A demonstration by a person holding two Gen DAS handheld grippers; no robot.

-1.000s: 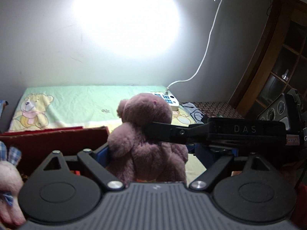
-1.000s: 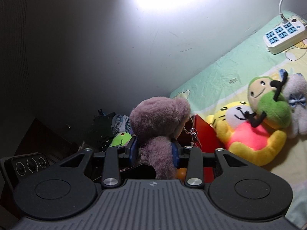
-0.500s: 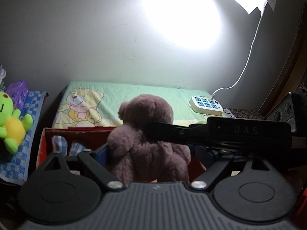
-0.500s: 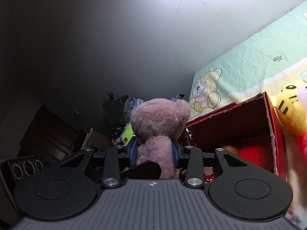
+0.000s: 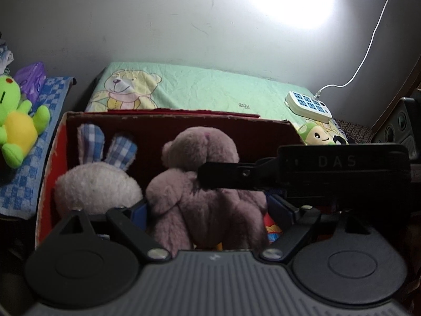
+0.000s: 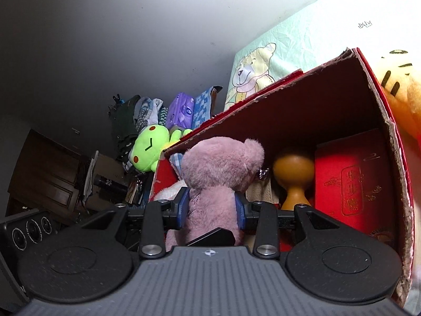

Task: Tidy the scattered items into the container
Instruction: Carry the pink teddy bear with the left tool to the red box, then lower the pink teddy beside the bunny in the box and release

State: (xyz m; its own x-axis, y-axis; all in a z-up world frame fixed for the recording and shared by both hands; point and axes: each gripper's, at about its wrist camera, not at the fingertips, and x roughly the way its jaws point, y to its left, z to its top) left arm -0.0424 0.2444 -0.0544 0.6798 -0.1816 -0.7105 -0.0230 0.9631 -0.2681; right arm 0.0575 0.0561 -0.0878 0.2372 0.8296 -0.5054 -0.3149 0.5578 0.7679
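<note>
A mauve teddy bear [image 5: 200,184] hangs upright over the open red cardboard box [image 5: 184,121], its lower half below the rim. My left gripper [image 5: 209,210] is shut on its body, blue pads [image 5: 139,212] pressing both flanks. My right gripper [image 6: 210,208] is shut on the bear [image 6: 221,166] just under its head. One black finger [image 5: 223,175] of the right gripper crosses the left wrist view from the right at the bear's neck. Inside the box [image 6: 289,100] sits a white bunny [image 5: 97,181] with plaid ears, left of the bear.
The box also holds an orange wooden gourd [image 6: 293,168] and a flat red carton [image 6: 352,184]. A green frog plush [image 5: 18,121] lies on a blue checked cloth at left. On the green bedsheet are a power strip [image 5: 307,104], a green-capped plush [image 5: 315,134] and a yellow tiger plush [image 6: 400,79].
Both grippers have carried the bear leftward and down, from above the bed to over the red box. The box's inside and the bunny have come into view. Both grips are unchanged.
</note>
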